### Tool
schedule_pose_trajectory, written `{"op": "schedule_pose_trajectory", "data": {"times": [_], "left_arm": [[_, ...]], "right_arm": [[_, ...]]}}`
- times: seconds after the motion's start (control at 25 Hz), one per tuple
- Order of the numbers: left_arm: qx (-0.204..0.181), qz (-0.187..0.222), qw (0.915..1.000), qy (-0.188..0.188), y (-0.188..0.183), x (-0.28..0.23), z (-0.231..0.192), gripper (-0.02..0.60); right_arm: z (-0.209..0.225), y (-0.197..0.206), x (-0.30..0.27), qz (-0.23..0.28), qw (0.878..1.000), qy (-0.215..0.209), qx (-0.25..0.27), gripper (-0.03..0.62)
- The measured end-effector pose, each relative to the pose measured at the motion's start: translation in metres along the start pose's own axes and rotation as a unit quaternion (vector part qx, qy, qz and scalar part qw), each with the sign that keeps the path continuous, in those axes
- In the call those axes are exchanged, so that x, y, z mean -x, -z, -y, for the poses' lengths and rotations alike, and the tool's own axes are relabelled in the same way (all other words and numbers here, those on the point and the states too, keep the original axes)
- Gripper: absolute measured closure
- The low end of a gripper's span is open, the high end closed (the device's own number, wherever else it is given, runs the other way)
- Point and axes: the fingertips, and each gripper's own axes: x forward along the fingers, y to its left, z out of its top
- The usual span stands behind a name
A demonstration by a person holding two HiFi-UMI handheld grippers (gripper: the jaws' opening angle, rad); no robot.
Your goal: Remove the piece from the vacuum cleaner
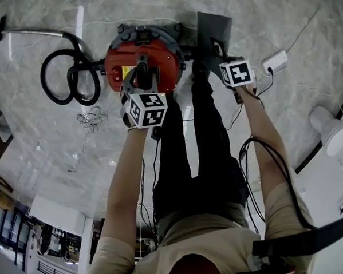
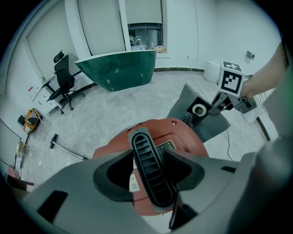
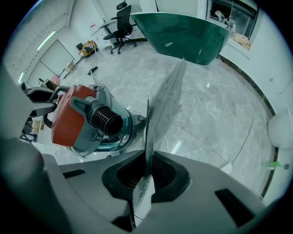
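Note:
The vacuum cleaner (image 1: 142,60) stands on the marble floor, with a red top and a grey round body. My left gripper (image 1: 141,83) is shut on its black ribbed carry handle (image 2: 149,171). My right gripper (image 1: 221,57) is shut on a thin flat grey piece (image 1: 214,32) with a round opening (image 2: 199,109). It holds that piece just to the right of the vacuum, apart from the body. In the right gripper view the piece (image 3: 160,105) runs edge-on up from the jaws (image 3: 147,171). The vacuum's black ribbed port (image 3: 106,119) shows bare to its left.
A coiled black hose (image 1: 68,76) and a metal wand (image 1: 33,33) lie left of the vacuum. A white power adapter (image 1: 274,61) with a cable lies to the right. The person's legs (image 1: 199,146) stand behind the vacuum. A green desk (image 3: 187,29) and an office chair (image 2: 64,82) are farther off.

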Motion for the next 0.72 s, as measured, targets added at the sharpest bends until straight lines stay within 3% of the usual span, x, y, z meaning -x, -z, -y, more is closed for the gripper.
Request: {"op": "schedule_pose_trajectory", "data": {"times": [0.72], "left_arm": [[0.021, 0.032, 0.9992, 0.011, -0.0011, 0.0001, 0.0008, 0.388]], "right_arm": [[0.0036, -0.0014, -0.0007, 0.027, 0.997, -0.026, -0.063, 0.569]]}}
